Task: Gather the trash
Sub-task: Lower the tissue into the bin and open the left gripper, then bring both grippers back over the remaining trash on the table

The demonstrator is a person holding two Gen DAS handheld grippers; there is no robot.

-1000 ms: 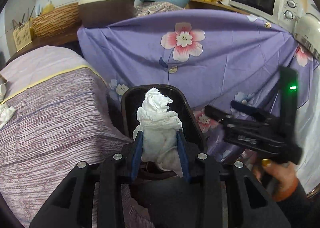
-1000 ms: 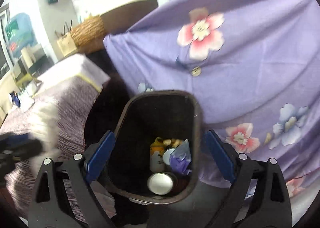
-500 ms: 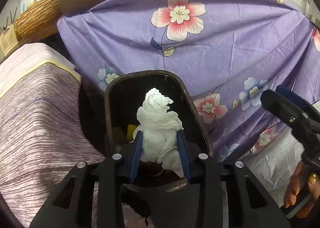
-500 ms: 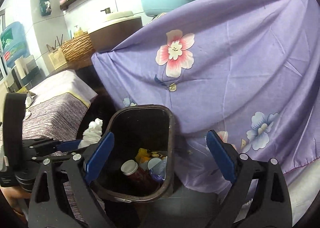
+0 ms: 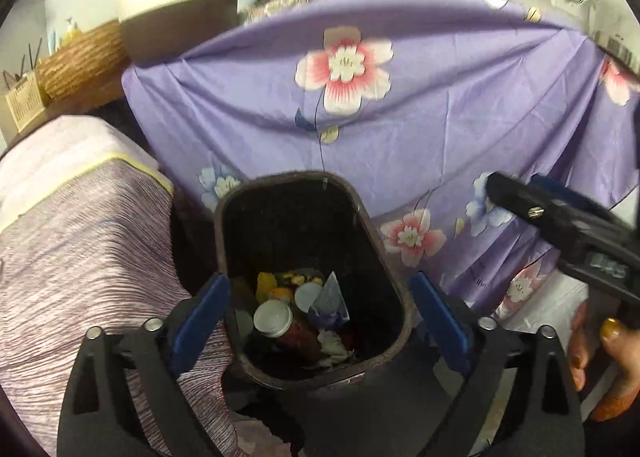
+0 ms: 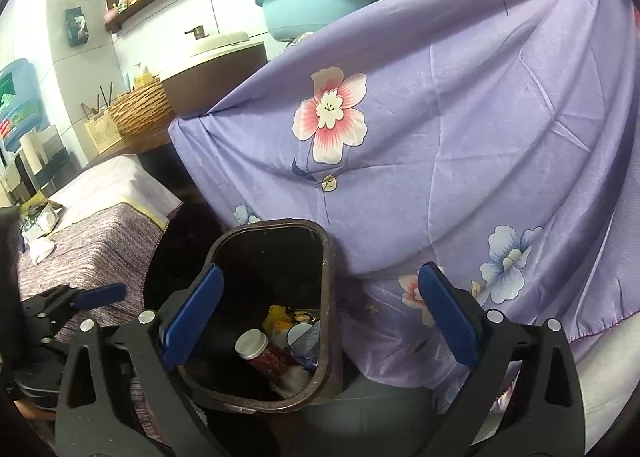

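Note:
A dark brown trash bin (image 5: 362,213) stands on the floor between the striped table and the purple flowered cloth. It holds a red bottle with a white cap (image 5: 273,318), wrappers and a white crumpled tissue (image 5: 334,343). My left gripper (image 5: 320,317) is open and empty right above the bin's mouth. My right gripper (image 6: 320,317) is open and empty, above the bin's right rim (image 6: 327,297). The left gripper also shows at the left edge of the right wrist view (image 6: 80,297).
A striped purple tablecloth (image 5: 80,237) covers the table left of the bin; crumpled tissues (image 6: 42,247) lie on it. The purple flowered cloth (image 5: 420,137) hangs behind and right of the bin. A basket, a blue basin and a microwave stand on the counter behind.
My left gripper has opened and the white tissue has dropped into the bin. My right gripper has drawn back to the right.

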